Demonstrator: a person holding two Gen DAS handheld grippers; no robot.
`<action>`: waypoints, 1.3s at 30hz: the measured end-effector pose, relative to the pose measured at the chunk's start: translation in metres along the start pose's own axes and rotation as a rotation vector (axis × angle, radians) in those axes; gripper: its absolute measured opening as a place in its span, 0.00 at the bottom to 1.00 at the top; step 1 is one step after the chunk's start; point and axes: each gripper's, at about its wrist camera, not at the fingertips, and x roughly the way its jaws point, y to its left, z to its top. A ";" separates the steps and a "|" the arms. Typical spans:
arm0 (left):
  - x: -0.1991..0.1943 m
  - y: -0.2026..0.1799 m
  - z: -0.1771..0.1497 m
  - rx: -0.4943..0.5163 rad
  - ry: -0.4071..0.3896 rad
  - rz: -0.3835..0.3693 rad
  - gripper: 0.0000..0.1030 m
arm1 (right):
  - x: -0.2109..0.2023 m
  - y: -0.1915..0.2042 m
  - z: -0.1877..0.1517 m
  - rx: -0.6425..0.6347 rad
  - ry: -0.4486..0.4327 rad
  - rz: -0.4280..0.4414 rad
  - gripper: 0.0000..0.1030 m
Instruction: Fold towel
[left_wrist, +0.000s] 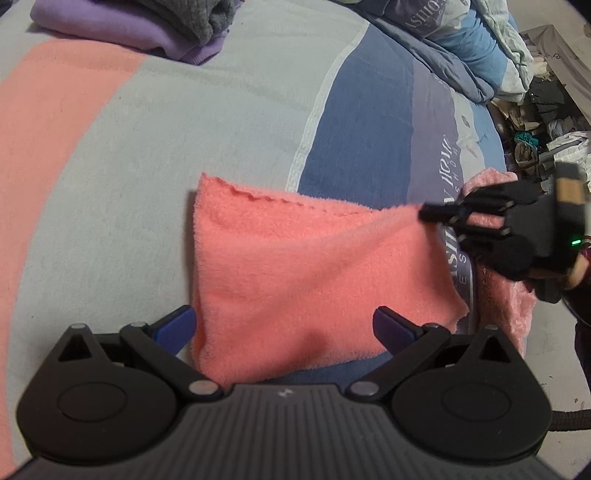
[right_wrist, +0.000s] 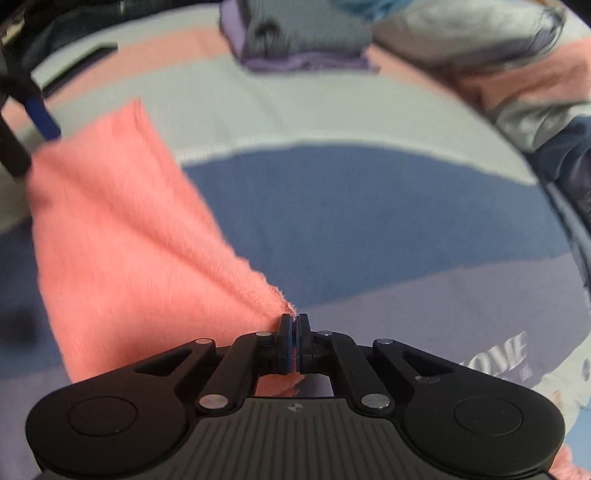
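A pink fluffy towel (left_wrist: 314, 266) lies folded on the striped bedspread (left_wrist: 184, 147), just ahead of my left gripper (left_wrist: 284, 326). That gripper is open, its blue pads (left_wrist: 177, 326) standing either side of the towel's near edge. My right gripper (left_wrist: 424, 214) comes in from the right and is shut on the towel's far right corner, lifting it and pulling the cloth taut. In the right wrist view the towel (right_wrist: 122, 240) stretches away to the left from my right gripper (right_wrist: 293, 332), pinched at its corner. A blue pad of the left gripper (right_wrist: 42, 114) shows by the towel's far end.
Folded purple and grey clothes (left_wrist: 129, 29) sit at the back of the bed, with heaped bedding (left_wrist: 461, 44) at the back right. More pink fluffy cloth (left_wrist: 509, 306) lies at the bed's right edge under the right gripper. Clutter (left_wrist: 546, 122) covers the floor beyond.
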 end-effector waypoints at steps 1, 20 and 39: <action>0.000 -0.001 0.000 0.003 -0.002 -0.003 1.00 | 0.002 0.000 -0.002 0.016 0.001 0.004 0.02; 0.003 -0.014 0.009 0.041 0.004 -0.025 1.00 | -0.050 0.028 -0.116 0.894 -0.145 0.212 0.26; 0.028 -0.024 -0.007 0.109 0.056 -0.058 1.00 | -0.090 0.042 -0.068 0.724 -0.338 0.059 0.35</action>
